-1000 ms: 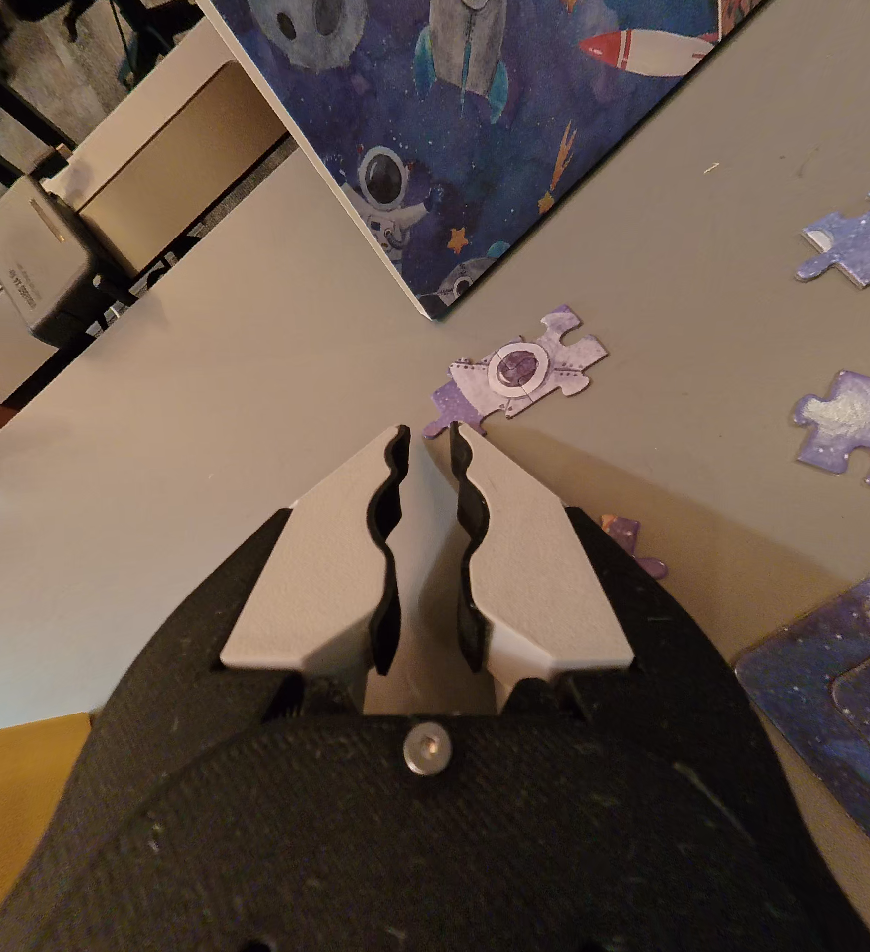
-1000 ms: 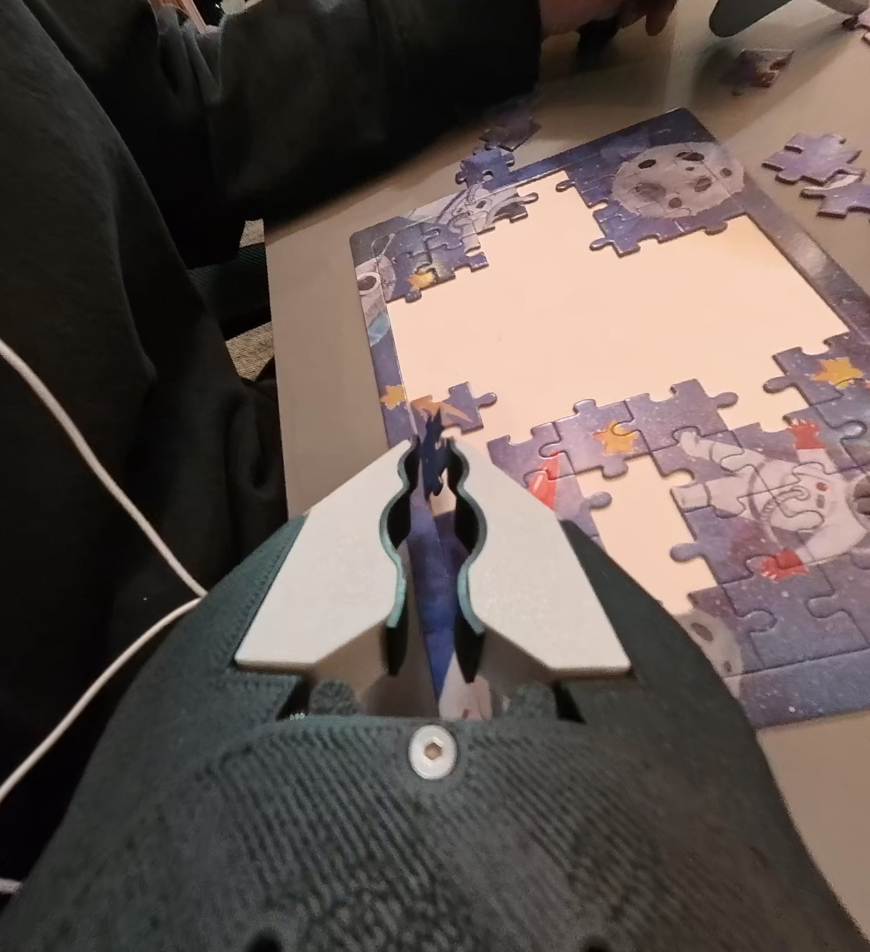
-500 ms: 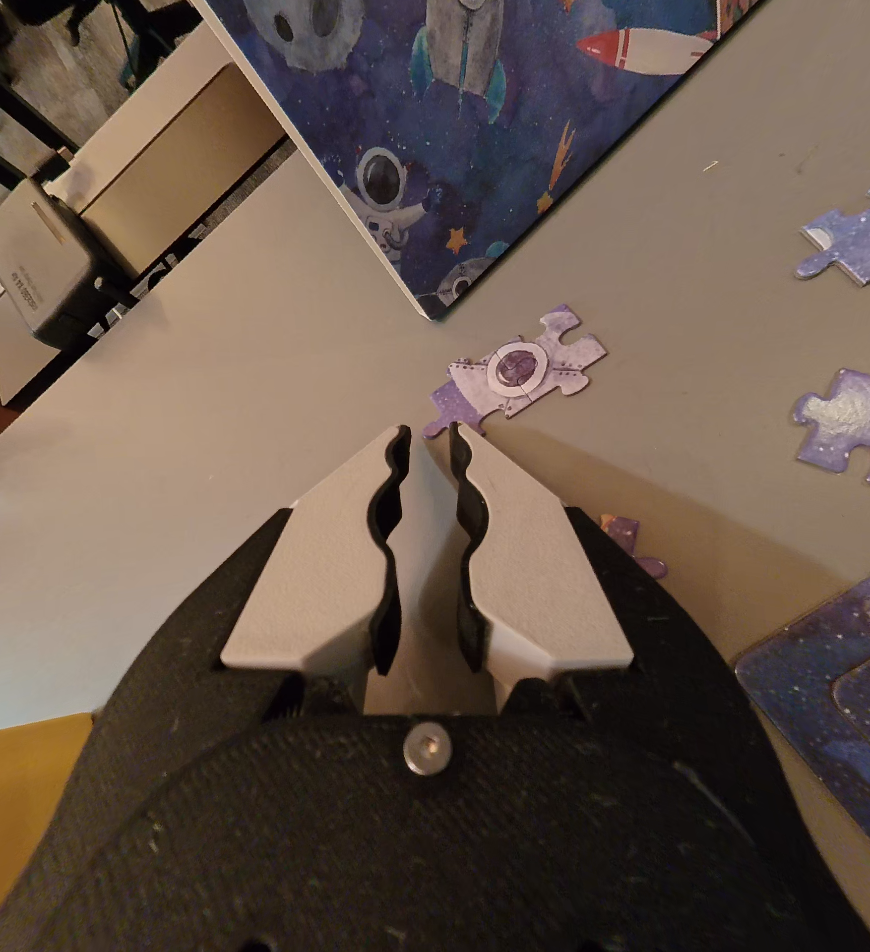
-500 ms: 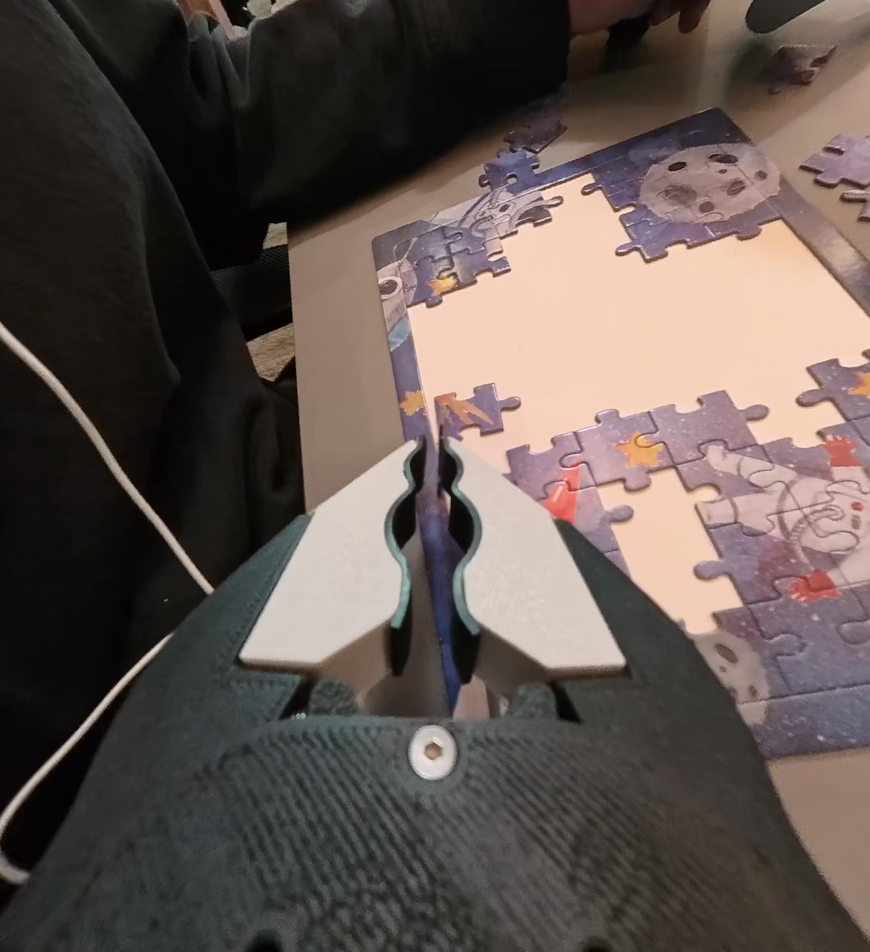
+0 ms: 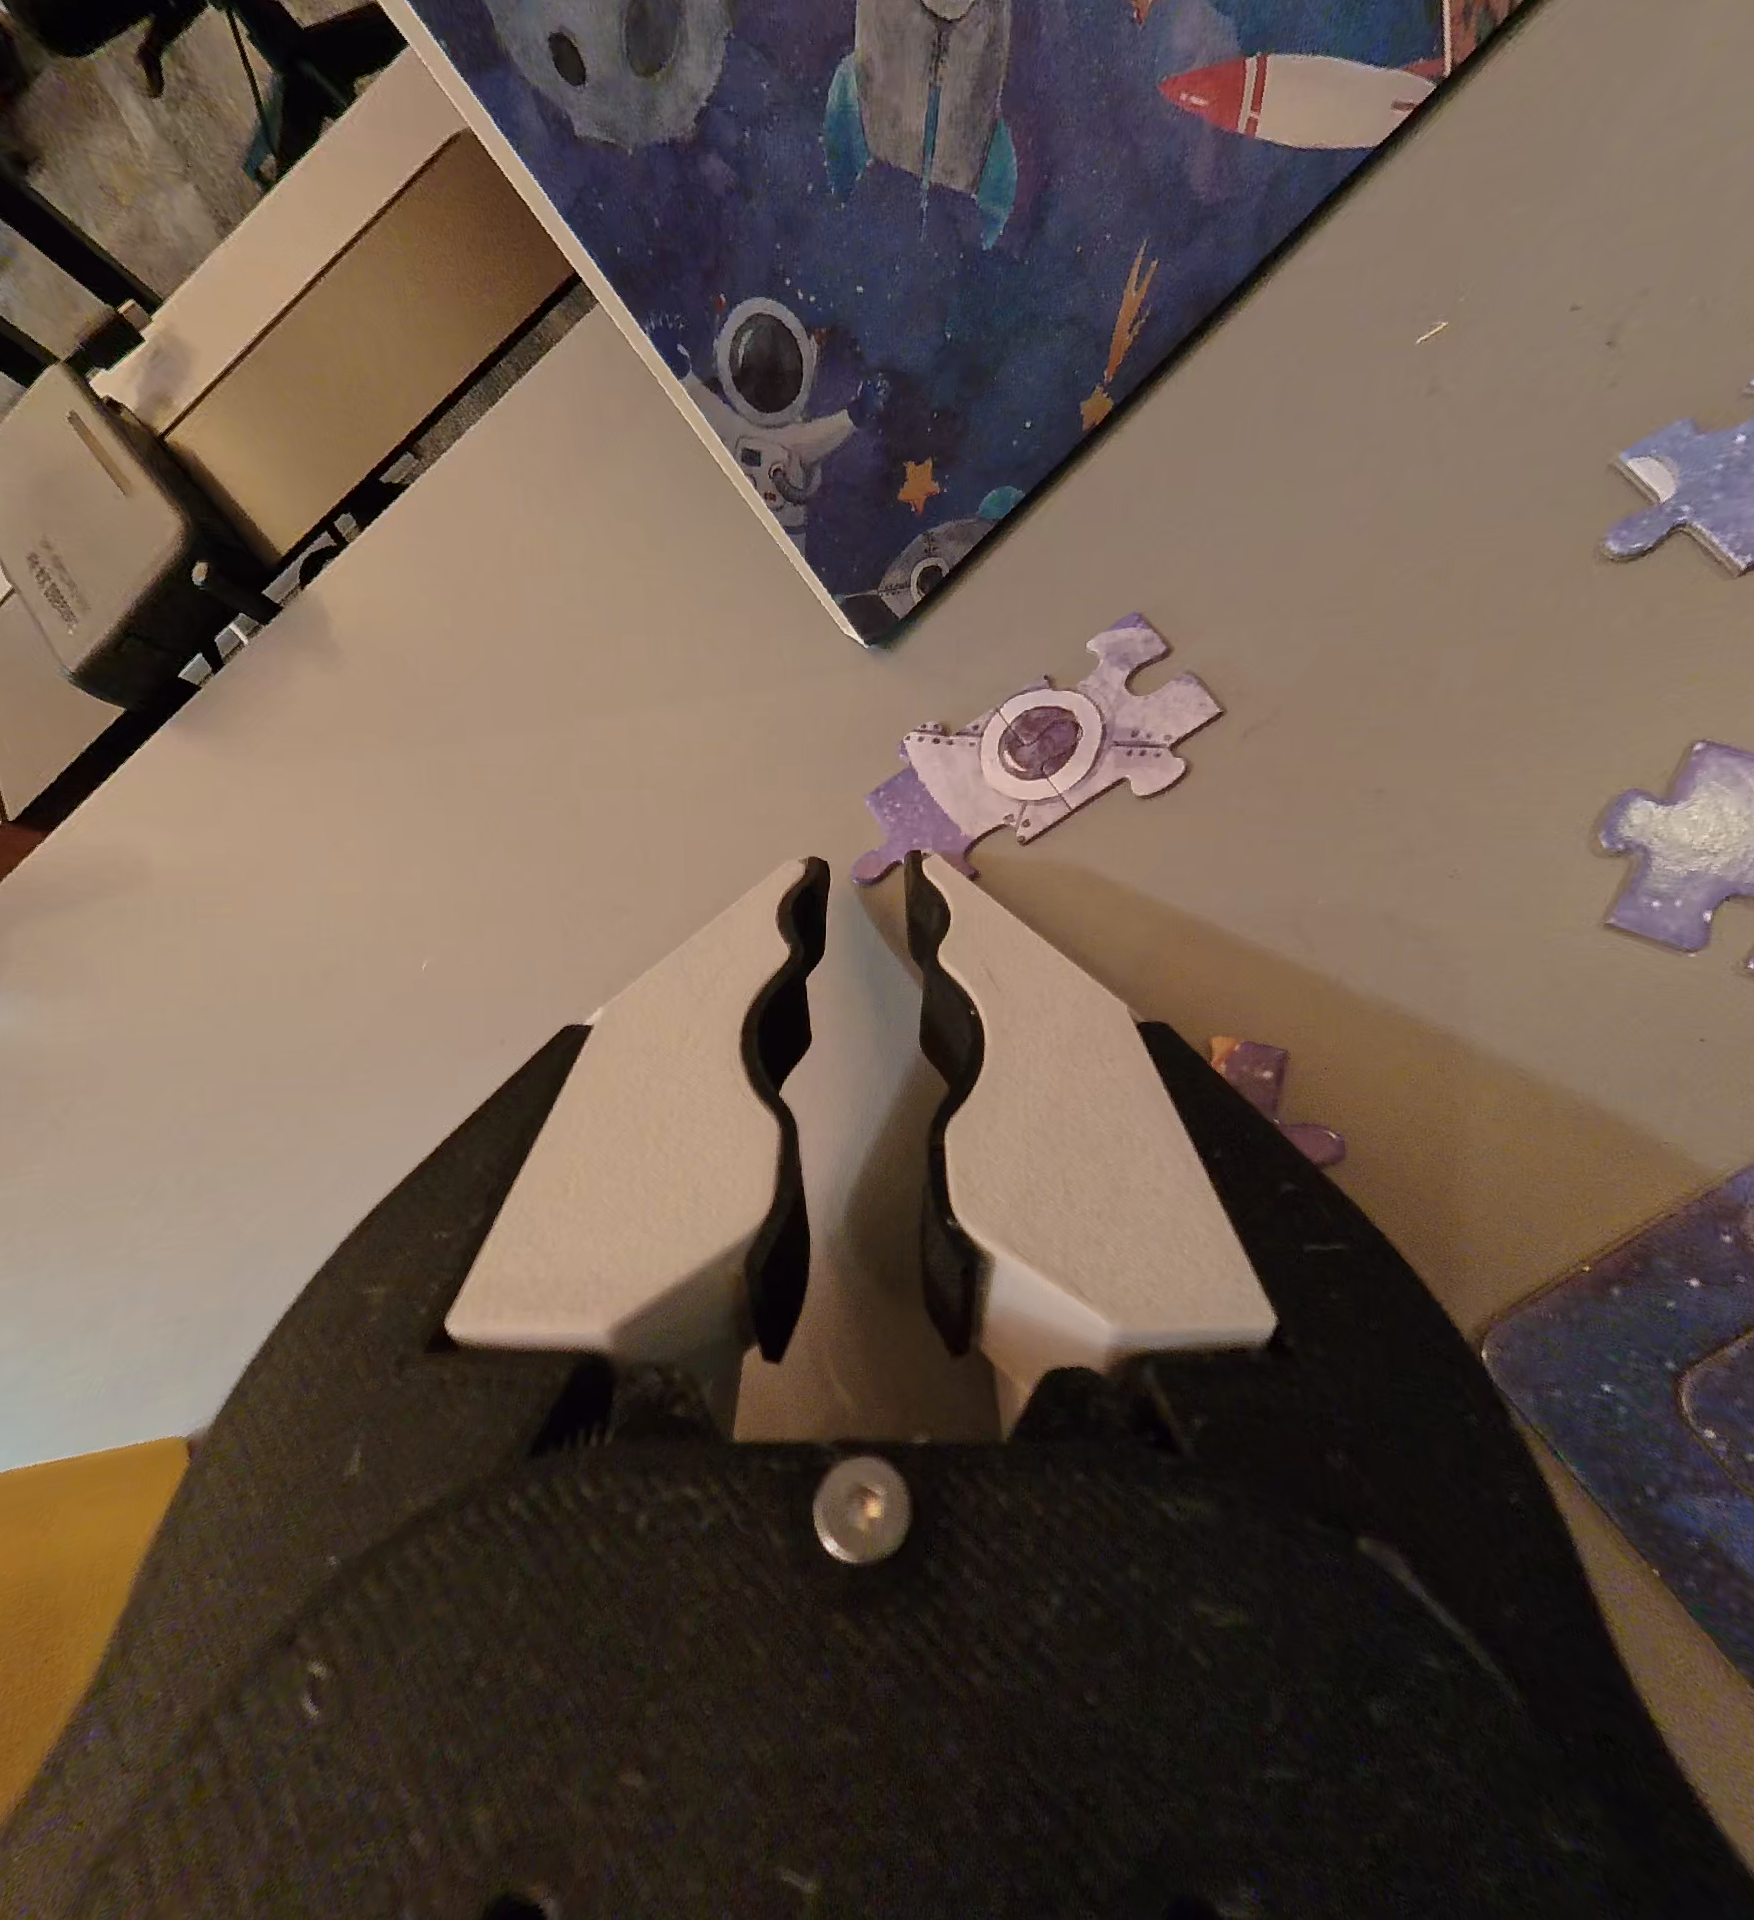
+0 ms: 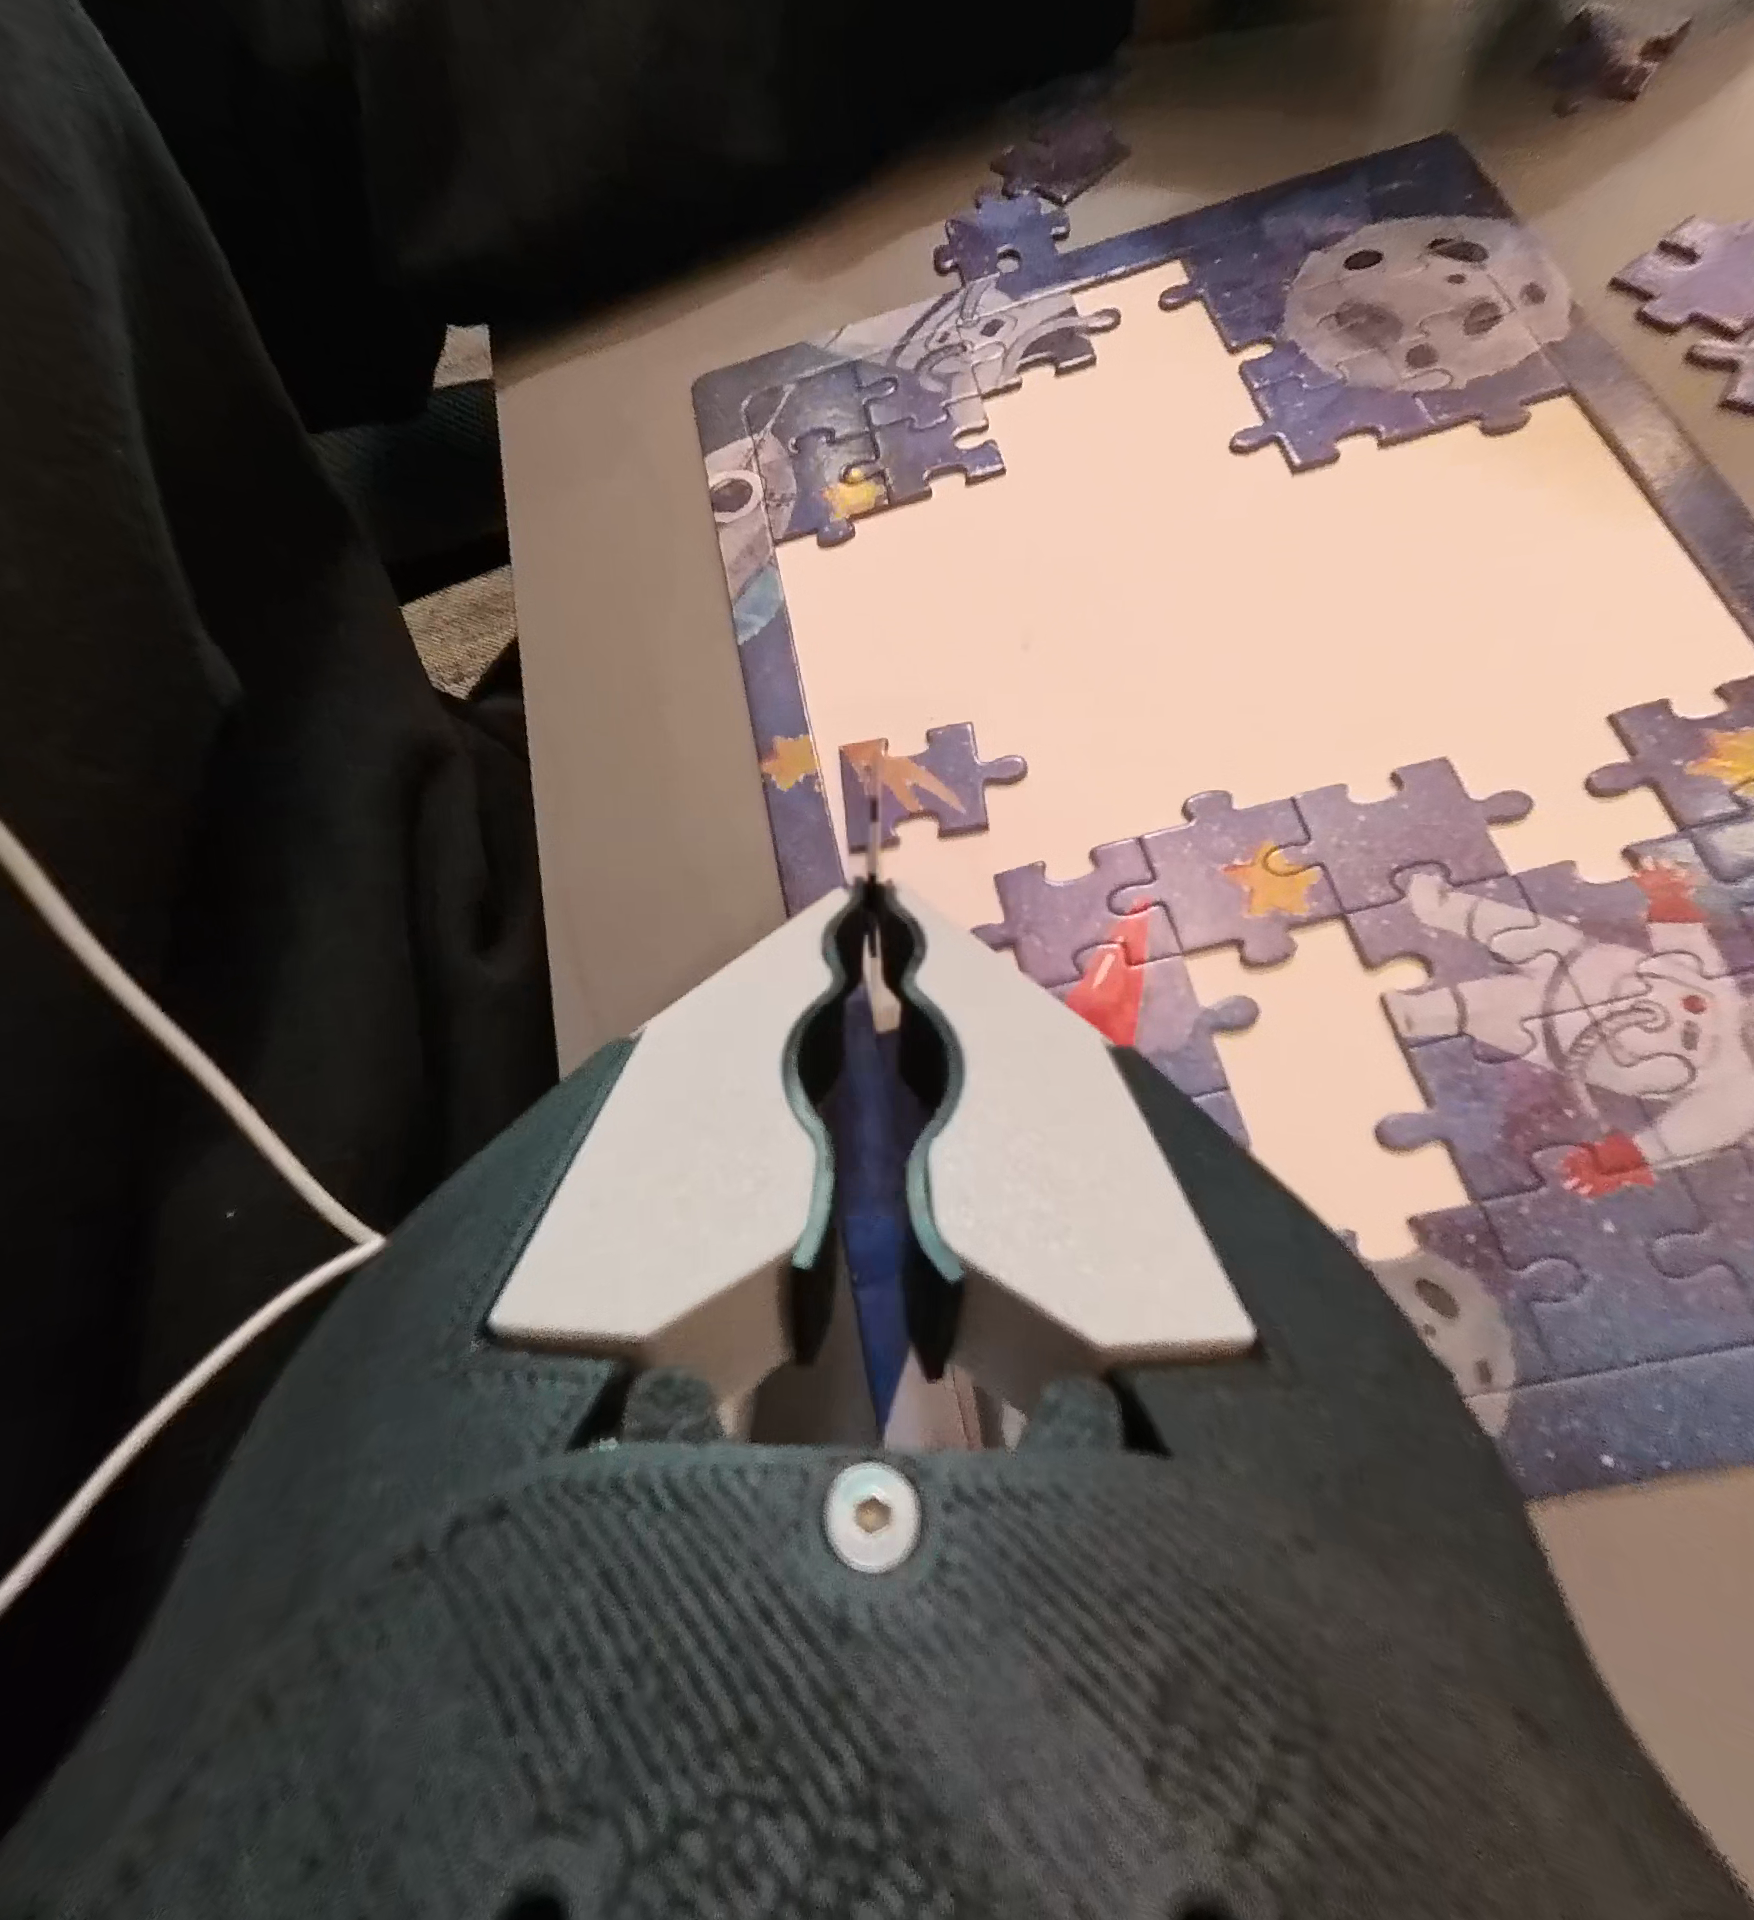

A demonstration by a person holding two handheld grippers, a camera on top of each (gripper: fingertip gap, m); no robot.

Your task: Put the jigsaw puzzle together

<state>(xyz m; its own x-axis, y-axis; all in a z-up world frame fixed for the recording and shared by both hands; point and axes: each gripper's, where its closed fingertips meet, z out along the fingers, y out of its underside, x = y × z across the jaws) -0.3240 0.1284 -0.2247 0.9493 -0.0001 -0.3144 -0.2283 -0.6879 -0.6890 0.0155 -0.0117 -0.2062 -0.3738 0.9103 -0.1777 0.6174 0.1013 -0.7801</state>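
My right gripper (image 6: 868, 894) is shut on a dark blue puzzle piece (image 6: 873, 1143) held edge-on. The piece's thin edge sticks out past the fingertips. It hangs over the near left edge of the puzzle board (image 6: 1268, 644), just short of a seated piece with an orange comet (image 6: 925, 790). The board is partly filled, and its middle is bare. My left gripper (image 5: 862, 868) is open and empty. It sits low over the grey table (image 5: 437, 935), its tips just short of two joined purple pieces (image 5: 1049, 748).
A box lid with a space picture (image 5: 956, 260) lies beyond the joined pieces. Loose pieces (image 5: 1735, 488) (image 5: 1746, 842) lie at the right, and a small one (image 5: 1257, 1081) lies beside my left gripper. A person's dark sleeve (image 6: 177, 520) and a white cable (image 6: 125, 1351) are left of the board. There is about 35 centimeters between the tips of the two grippers.
My right jaws closed the last bit onto the blue piece, which earlier stood between them with a gap. The right gripper shifted a little over the board. The left gripper has not moved.
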